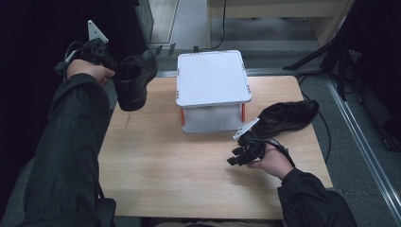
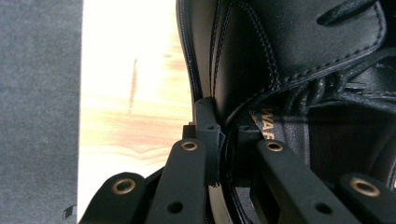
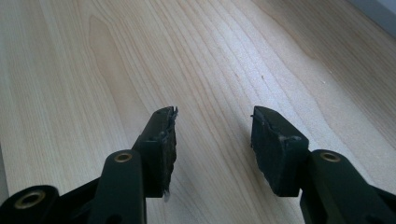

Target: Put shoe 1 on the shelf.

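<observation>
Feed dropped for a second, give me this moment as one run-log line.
left tongs: shut on raised shoe collar | right tongs: open, empty, over table | second shoe: on table beside rack

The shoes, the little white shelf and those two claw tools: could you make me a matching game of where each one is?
Things:
1. held shoe
2. second shoe
3. white shelf
4. right gripper

Places or states:
A. jaws open, nothing between them, over bare wood
B. lifted off the table, clamped at its collar by the left gripper
C. standing at the table's far middle
D. lying on the table, right of the shelf

Pairs: 1-B, 2-D, 3-C, 4-A
</observation>
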The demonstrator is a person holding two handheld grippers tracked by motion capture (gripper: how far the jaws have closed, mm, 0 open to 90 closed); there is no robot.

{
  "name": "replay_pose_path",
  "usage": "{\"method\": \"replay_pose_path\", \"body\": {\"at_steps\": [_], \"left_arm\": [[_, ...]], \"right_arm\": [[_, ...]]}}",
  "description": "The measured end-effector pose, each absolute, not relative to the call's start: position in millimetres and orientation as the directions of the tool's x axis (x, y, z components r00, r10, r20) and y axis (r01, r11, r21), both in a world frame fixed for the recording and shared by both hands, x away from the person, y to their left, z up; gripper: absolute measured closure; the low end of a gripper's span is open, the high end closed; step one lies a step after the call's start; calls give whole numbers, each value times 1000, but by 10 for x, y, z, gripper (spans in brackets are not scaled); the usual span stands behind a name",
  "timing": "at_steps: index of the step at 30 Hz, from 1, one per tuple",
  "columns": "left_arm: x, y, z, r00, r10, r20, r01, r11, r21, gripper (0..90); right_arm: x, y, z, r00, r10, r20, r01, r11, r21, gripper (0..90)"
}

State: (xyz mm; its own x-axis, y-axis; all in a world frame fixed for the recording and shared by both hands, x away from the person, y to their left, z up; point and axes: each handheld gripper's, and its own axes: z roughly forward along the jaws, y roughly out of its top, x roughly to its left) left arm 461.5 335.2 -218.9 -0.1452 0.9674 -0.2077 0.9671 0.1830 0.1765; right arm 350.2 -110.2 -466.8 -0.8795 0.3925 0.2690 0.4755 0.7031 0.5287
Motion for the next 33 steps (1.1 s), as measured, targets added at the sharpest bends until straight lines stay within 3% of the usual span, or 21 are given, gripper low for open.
{"method": "replay_pose_path", "body": {"at_steps": [12,20,33], "left_arm": [[4992,2519,-1878,-62,978,-201,975,103,197,858],[5205,2053,-1906,-32,982,-184,979,68,192,857],[5294,1793,-2149,-26,981,-193,986,57,155,835]], "right_arm": [[3489,-1133,-4655,-880,390,273,475,697,537,509],[3472,-1183,-4651,-878,393,274,478,692,541,509],[3450,-1277,-4649,-870,411,275,493,681,541,511]]}}
